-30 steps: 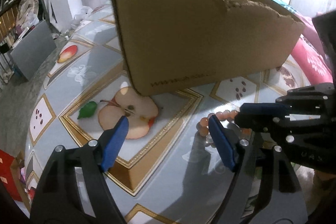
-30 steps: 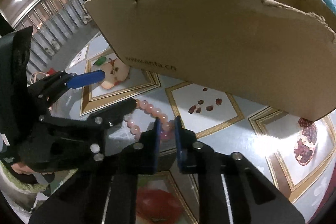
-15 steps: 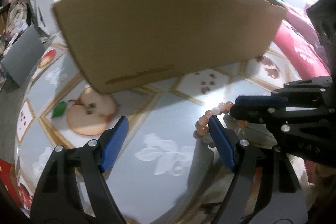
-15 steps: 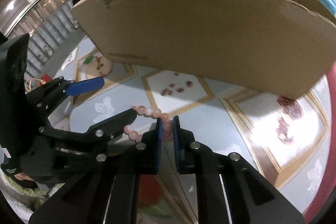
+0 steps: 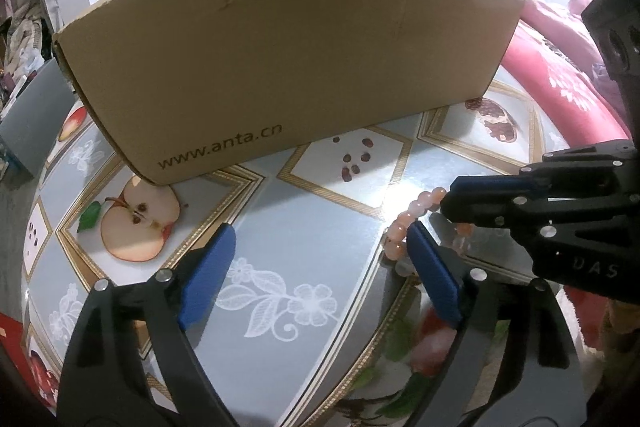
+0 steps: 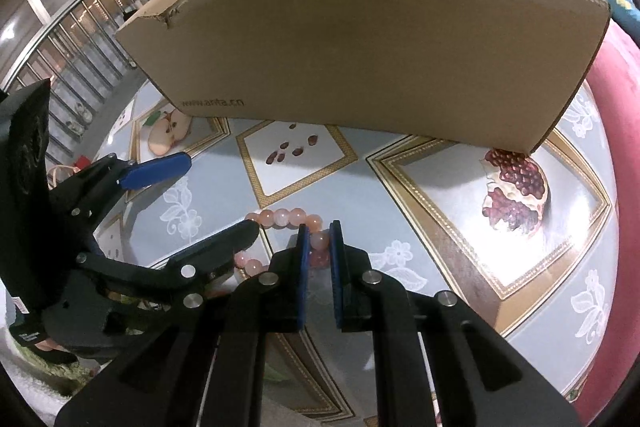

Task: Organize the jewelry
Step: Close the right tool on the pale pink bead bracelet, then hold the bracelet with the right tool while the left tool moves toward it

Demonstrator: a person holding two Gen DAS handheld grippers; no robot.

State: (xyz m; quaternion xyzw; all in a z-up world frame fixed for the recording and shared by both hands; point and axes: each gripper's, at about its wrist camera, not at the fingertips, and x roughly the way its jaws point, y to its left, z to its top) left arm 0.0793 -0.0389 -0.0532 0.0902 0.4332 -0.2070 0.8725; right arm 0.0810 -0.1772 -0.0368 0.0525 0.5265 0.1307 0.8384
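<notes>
The cardboard box is showing matt brown corrugated board with a rough, torn top edge. The tablecloth is presenting a glossy, smooth plastic-like finish that is reflecting light, while the bead bracelet is looking polished and translucent. Both grippers are showing matt black plastic bodies, smooth blue pads and shiny metal screw heads.

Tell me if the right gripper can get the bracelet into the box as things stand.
Probably yes: the right gripper is shut on the bracelet, the box stands open-topped just ahead, and nothing lies between; it must clear the near wall.

Cardboard box now farther away.
</notes>
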